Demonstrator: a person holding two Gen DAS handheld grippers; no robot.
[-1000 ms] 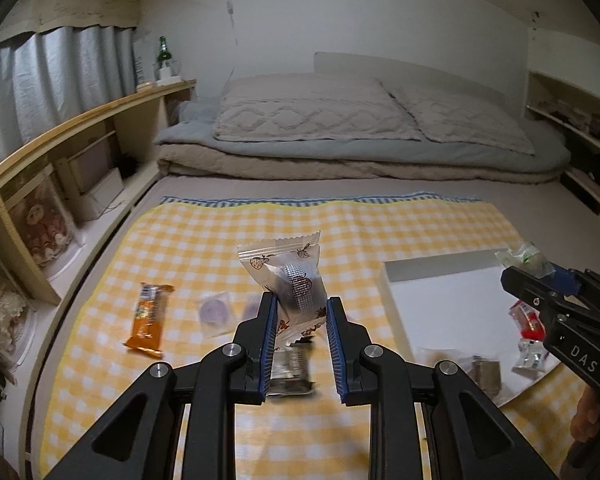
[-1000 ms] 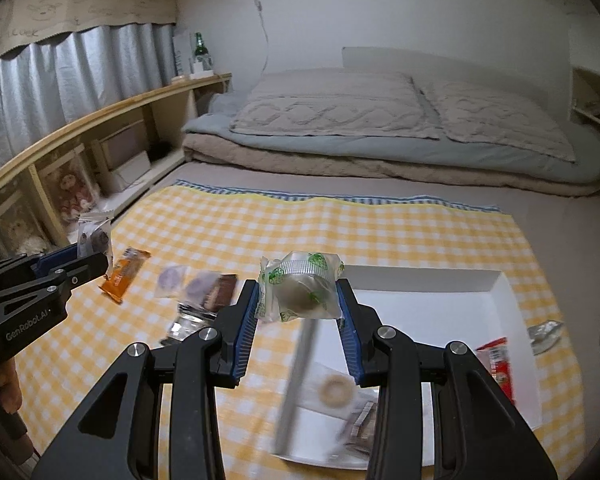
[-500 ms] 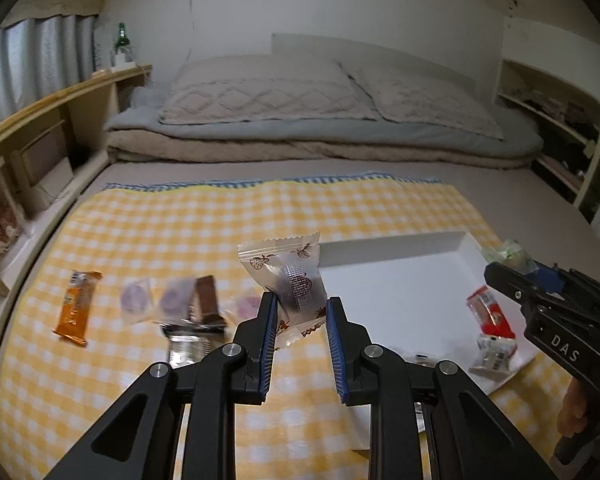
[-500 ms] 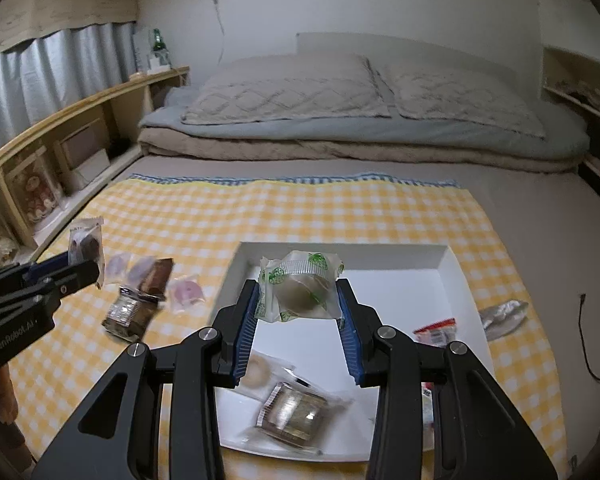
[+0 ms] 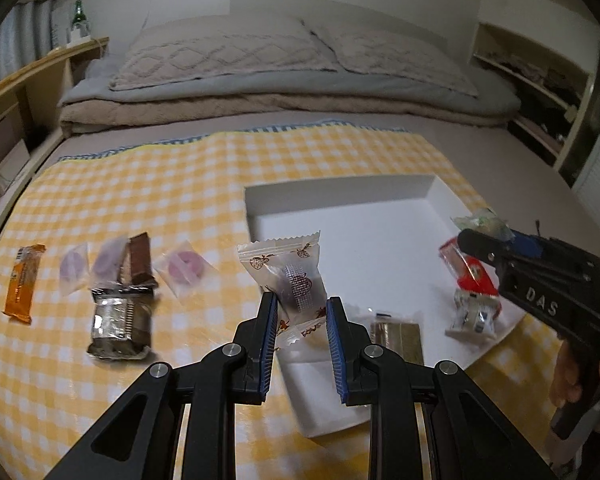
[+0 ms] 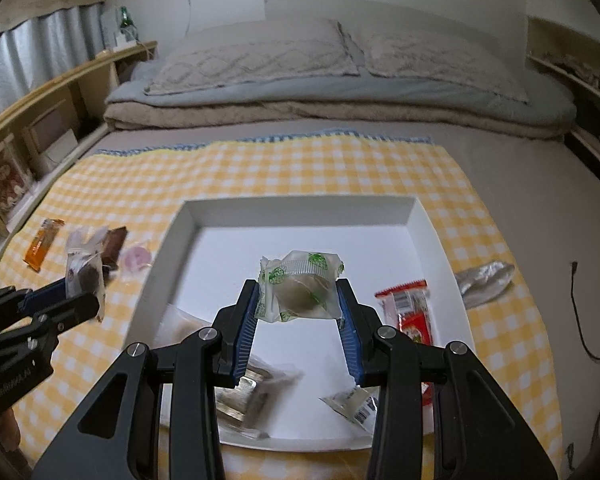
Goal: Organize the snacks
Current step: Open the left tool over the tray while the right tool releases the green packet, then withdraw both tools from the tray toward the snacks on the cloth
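Both tongs carry wrapped snacks over the white tray

The right tongs (image 6: 297,309) clench a green-printed sweet (image 6: 299,287) above the white tray (image 6: 300,206); the left tongs (image 5: 302,316) clench a strawberry-print sweet (image 5: 290,276) at its near-left corner. Best to lower each over bare tray floor before releasing. More snacks lie on the yellow checked cloth (image 5: 180,184), spread over a bed with pillows (image 5: 220,52) beyond.
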